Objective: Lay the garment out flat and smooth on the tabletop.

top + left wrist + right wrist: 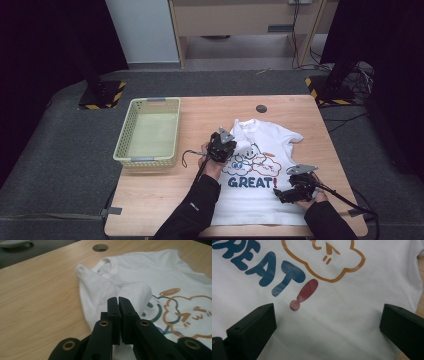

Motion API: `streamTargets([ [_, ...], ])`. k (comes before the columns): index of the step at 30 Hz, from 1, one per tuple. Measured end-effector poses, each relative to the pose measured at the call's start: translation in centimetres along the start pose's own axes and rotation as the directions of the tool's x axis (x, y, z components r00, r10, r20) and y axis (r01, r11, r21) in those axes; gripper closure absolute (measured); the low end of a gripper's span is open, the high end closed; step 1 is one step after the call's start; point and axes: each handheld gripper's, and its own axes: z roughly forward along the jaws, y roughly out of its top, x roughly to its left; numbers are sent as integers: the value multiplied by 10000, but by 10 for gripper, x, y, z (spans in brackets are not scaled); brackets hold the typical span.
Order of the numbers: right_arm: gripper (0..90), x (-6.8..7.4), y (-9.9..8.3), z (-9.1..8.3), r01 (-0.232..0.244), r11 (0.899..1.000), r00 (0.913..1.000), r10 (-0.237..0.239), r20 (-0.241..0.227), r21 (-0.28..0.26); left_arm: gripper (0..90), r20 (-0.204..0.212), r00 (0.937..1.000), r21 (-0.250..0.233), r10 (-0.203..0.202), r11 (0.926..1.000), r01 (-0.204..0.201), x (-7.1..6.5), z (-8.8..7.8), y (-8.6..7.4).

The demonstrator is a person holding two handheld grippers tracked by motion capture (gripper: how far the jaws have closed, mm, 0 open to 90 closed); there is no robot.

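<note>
A white T-shirt (250, 205) with a cloud cartoon and the word "GREAT!" lies face up on the wooden table (160, 192). My left gripper (235, 145) sits at the shirt's left shoulder, shut on the left sleeve (136, 291), which is folded over onto the chest print. The left gripper view has the black jaws (118, 300) pressed together with white cloth between them. My right gripper (284, 195) hovers over the shirt's lower right, near the red exclamation mark (304, 293). It stands open (327, 322) with only flat cloth (342, 335) beneath.
A pale green plastic basket (122, 136) stands on the table's left side, nothing inside it. A round cable hole (261, 108) lies in the tabletop behind the collar. Bare wood stretches left of the shirt. Dark stands and cables occupy the floor behind.
</note>
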Motion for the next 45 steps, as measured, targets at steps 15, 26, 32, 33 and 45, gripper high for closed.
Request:
streamTargets([
  [15, 9, 0, 0, 0, -11, 10000, 10000, 11, -1, 6, 879, -2660, 9613, 595, -722, 9941, 911, 58, -23, -19],
  [26, 24, -2, 4, -7, -88, 10000, 10000, 88, -27, -26, 735, -3421, 9364, 573, -783, 9929, 1040, 67, -37, -20],
  [32, 20, -5, 8, -11, -325, 9986, 9993, 333, 159, -428, 548, -2094, 9727, 99, -1001, 9945, 1045, 59, -31, -18],
  [33, 19, -5, 9, -10, -335, 9985, 9992, 343, 185, -427, 502, -1814, 9779, 119, -1037, 9941, 1076, 57, -28, -19],
  [45, 20, -6, 11, 3, -489, 9988, 9987, 490, 132, -83, 437, -1047, 9834, 1602, -1480, 9734, 1635, 46, 18, -43],
])
